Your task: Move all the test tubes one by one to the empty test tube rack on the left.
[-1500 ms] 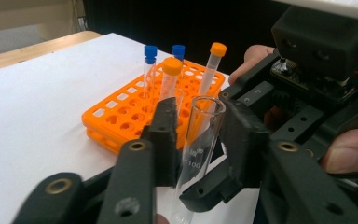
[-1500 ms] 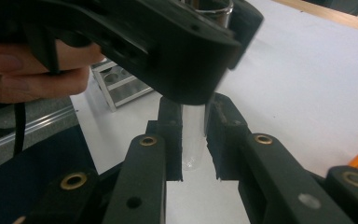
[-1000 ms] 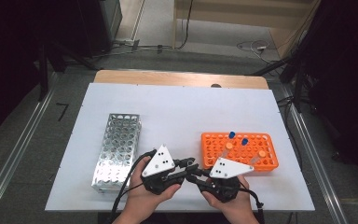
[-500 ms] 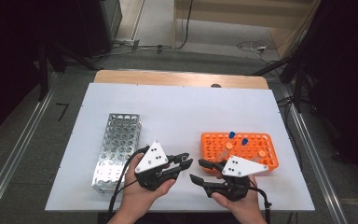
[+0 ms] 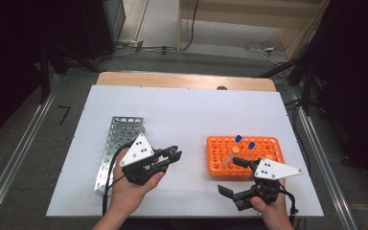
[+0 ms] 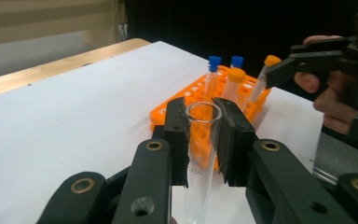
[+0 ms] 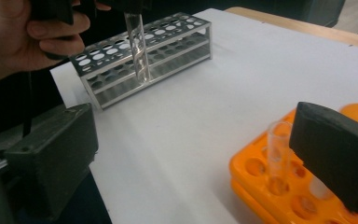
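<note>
My left gripper [image 5: 172, 155] is shut on a clear, uncapped glass test tube [image 6: 204, 140], gripped just below its rim, above the white table between the two racks. In the right gripper view the same tube [image 7: 137, 46] hangs in front of the metal rack [image 7: 168, 42]. My right gripper [image 5: 230, 176] is near the table's front edge, in front of the orange rack [image 5: 244, 155]. Its jaws have just been opening and now stand wide apart [image 7: 191, 154] with nothing between them. The orange rack holds blue-capped tubes [image 5: 238, 139], orange-capped tubes [image 6: 236, 77] and a clear uncapped tube [image 7: 277, 149].
The metal rack [image 5: 117, 143] lies lengthwise at the left, touching my left hand. A white sheet [image 5: 187, 110] covers the table, with a wooden edge [image 5: 182, 80] at the far side. Dark stands and cables surround the table.
The two grippers, close together a second ago, have drawn apart. The left one went left with the tube. The right one went right toward the front edge and its jaws opened wide.
</note>
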`<state>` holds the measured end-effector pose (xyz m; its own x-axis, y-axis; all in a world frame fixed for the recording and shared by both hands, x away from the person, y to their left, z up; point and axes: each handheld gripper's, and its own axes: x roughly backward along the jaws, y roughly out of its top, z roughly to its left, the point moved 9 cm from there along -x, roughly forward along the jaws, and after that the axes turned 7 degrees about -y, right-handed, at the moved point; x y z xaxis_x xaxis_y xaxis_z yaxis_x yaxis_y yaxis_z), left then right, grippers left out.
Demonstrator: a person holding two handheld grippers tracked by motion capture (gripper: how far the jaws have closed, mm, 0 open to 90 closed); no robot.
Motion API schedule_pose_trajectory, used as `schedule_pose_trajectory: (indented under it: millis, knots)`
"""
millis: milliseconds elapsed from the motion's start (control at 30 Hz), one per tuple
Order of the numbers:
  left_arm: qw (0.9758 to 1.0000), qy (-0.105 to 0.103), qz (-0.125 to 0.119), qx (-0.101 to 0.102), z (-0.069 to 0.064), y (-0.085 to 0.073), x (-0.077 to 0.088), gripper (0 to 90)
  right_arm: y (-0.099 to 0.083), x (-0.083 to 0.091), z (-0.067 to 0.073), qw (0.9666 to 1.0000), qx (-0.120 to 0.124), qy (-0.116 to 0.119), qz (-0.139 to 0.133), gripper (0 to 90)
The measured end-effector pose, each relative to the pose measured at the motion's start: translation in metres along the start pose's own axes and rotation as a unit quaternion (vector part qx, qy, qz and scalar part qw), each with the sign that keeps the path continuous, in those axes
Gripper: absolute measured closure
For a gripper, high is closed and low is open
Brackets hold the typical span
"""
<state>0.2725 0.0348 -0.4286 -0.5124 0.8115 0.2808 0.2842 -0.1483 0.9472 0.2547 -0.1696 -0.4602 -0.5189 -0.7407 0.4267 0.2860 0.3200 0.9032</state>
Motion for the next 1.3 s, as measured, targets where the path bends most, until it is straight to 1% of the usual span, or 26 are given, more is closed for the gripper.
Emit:
schedule_pose_trajectory:
  millis: [33, 133, 167, 300, 400, 500, 633, 700, 800, 833, 867, 967, 1000, 1100, 1200, 1300]
  knots:
    - [1.0000, 0.002, -0.001, 0.001, 0.003, 0.001, 0.002, 76.0, -0.001, 0.002, -0.002, 1.0000, 0.001, -0.004, -0.002, 0.0]
    - [0.9999, 0.009, -0.009, 0.005, 0.011, 0.006, 0.008, 76.0, -0.004, 0.009, -0.008, 0.9999, -0.005, -0.010, -0.005, 0.0]
    - [0.9999, 0.012, -0.009, 0.005, 0.014, 0.008, 0.011, 76.0, -0.006, 0.011, -0.010, 0.9999, -0.007, -0.012, -0.005, 0.0]
    - [0.9993, 0.029, -0.022, 0.007, 0.027, 0.018, 0.020, 76.0, -0.015, 0.019, -0.015, 0.9997, -0.015, -0.018, 0.000, 0.0]
    - [0.9986, 0.044, -0.030, 0.008, 0.037, 0.025, 0.027, 76.0, -0.023, 0.026, -0.020, 0.9996, -0.018, -0.023, 0.005, 0.0]
    - [0.9977, 0.058, -0.033, 0.009, 0.049, 0.031, 0.033, 76.0, -0.031, 0.032, -0.024, 0.9993, -0.025, -0.027, 0.010, 0.0]
    - [0.9962, 0.079, -0.037, 0.010, 0.065, 0.038, 0.039, 76.0, -0.040, 0.038, -0.029, 0.9990, -0.029, -0.032, 0.015, 0.0]
    - [0.9952, 0.088, -0.041, 0.011, 0.073, 0.040, 0.041, 76.0, -0.044, 0.040, -0.032, 0.9989, -0.028, -0.034, 0.017, 0.0]
    - [0.9935, 0.103, -0.047, 0.017, 0.087, 0.043, 0.043, 76.0, -0.046, 0.042, -0.035, 0.9991, -0.034, -0.022, 0.011, 0.0]
    - [0.9927, 0.109, -0.048, 0.017, 0.092, 0.043, 0.044, 76.0, -0.047, 0.042, -0.036, 0.9991, -0.035, -0.021, 0.011, 0.0]
    - [0.9919, 0.117, -0.046, 0.017, 0.098, 0.042, 0.044, 76.0, -0.048, 0.041, -0.036, 0.9992, -0.033, -0.022, 0.012, 0.0]
    - [0.9897, 0.132, -0.048, 0.029, 0.115, 0.040, 0.045, 76.0, -0.049, 0.040, -0.037, 0.9992, -0.031, -0.020, 0.015, 0.0]
    - [0.9888, 0.138, -0.049, 0.030, 0.119, 0.040, 0.044, 76.0, -0.049, 0.039, -0.036, 0.9993, -0.030, -0.019, 0.014, 0.0]
    - [0.9868, 0.152, -0.049, 0.028, 0.131, 0.037, 0.043, 76.0, -0.049, 0.039, -0.036, 0.9992, -0.029, -0.021, 0.015, 0.0]
    - [0.9848, 0.163, -0.050, 0.031, 0.143, 0.034, 0.041, 75.9, -0.050, 0.038, -0.037, 0.9991, -0.032, -0.022, 0.017, 0.0]
    - [0.9828, 0.171, -0.053, 0.043, 0.154, 0.029, 0.039, 75.9, -0.050, 0.038, -0.038, 0.9991, -0.030, -0.023, 0.016, 0.0]
